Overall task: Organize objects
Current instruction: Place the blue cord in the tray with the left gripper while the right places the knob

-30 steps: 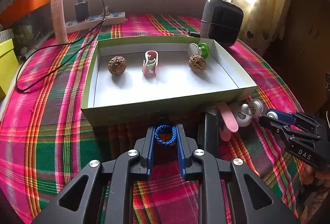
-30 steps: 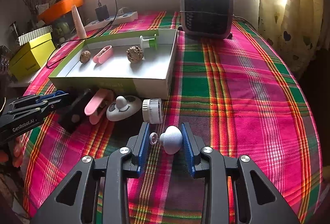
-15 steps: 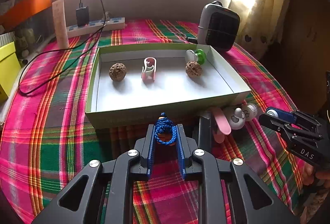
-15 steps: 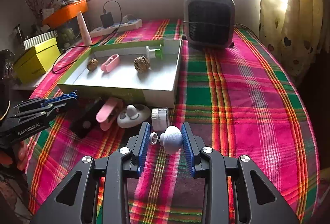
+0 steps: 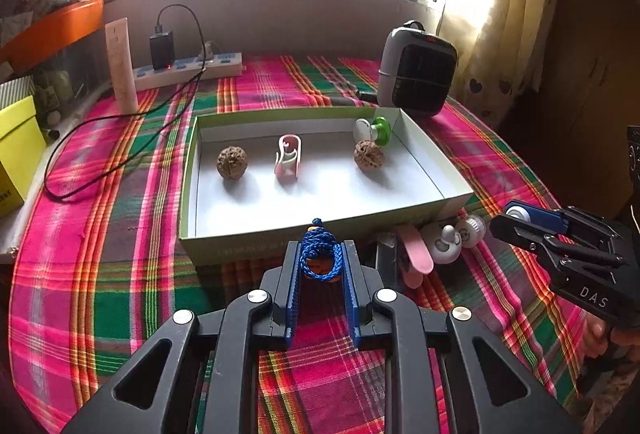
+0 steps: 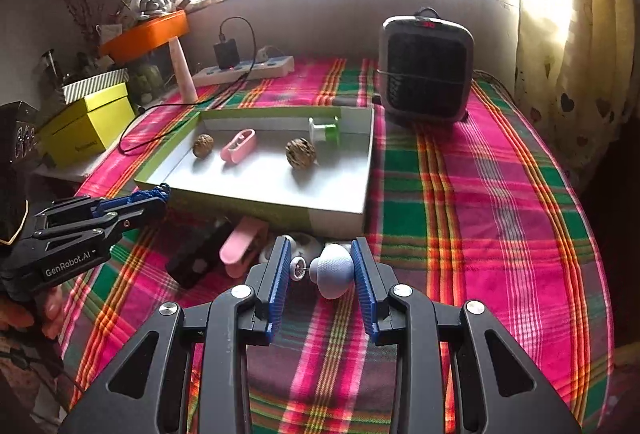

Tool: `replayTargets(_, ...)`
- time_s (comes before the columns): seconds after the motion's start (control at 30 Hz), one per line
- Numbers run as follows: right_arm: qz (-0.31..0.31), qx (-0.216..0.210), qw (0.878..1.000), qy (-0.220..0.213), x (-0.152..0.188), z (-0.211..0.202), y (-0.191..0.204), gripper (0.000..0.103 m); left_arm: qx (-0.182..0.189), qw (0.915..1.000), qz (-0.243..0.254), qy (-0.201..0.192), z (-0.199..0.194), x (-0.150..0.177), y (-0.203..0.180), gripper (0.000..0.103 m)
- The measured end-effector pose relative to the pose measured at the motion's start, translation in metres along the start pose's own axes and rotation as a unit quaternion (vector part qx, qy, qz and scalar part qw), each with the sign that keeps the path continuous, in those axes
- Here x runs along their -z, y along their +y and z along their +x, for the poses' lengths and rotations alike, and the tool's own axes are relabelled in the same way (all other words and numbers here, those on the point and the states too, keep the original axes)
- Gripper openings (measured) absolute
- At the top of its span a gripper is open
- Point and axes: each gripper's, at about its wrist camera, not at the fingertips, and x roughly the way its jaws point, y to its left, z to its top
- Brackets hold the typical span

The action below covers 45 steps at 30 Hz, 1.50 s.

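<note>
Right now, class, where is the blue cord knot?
In the left wrist view the blue cord knot sits low in the middle, clamped in the left tool, just in front of the box's near wall.

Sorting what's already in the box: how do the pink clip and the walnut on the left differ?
The pink clip is smooth, elongated and open-looped; the left walnut is round, brown and wrinkled. The pink clip sits mid-box, the left walnut nearer the left wall. Both lie loose on the white floor of the box, apart from each other.
</note>
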Motion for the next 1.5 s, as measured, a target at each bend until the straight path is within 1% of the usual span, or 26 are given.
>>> replayTargets(0.33, -0.019, -0.013, 1.0, -0.013, -0.021, 0.005, 0.015, 0.032, -0.007, 0.9999, 0.0, -0.011, -0.006, -0.011, 0.008, 0.018)
replayTargets(0.6, -0.033, -0.033, 0.999, -0.005, -0.038, 0.025, 0.03, 0.032, -0.019, 0.9997, -0.002, -0.015, -0.001, -0.02, 0.018, 0.018)
replayTargets(1.0, -0.06, -0.045, 0.997, 0.028, -0.065, 0.075, 0.048, 0.032, -0.027, 0.9994, -0.021, -0.003, 0.022, -0.031, 0.037, 0.018)
replayTargets(1.27, -0.076, -0.056, 0.994, 0.052, -0.075, 0.104, 0.055, 0.032, -0.031, 0.9992, -0.023, 0.01, 0.039, -0.032, 0.045, 0.018)
replayTargets(1.43, -0.08, -0.07, 0.992, 0.066, -0.078, 0.116, 0.057, 0.032, -0.03, 0.9992, -0.023, 0.014, 0.046, -0.034, 0.047, 0.018)
replayTargets(1.5, -0.083, -0.067, 0.992, 0.07, -0.079, 0.121, 0.058, 0.032, -0.03, 0.9991, -0.025, 0.017, 0.05, -0.034, 0.049, 0.018)
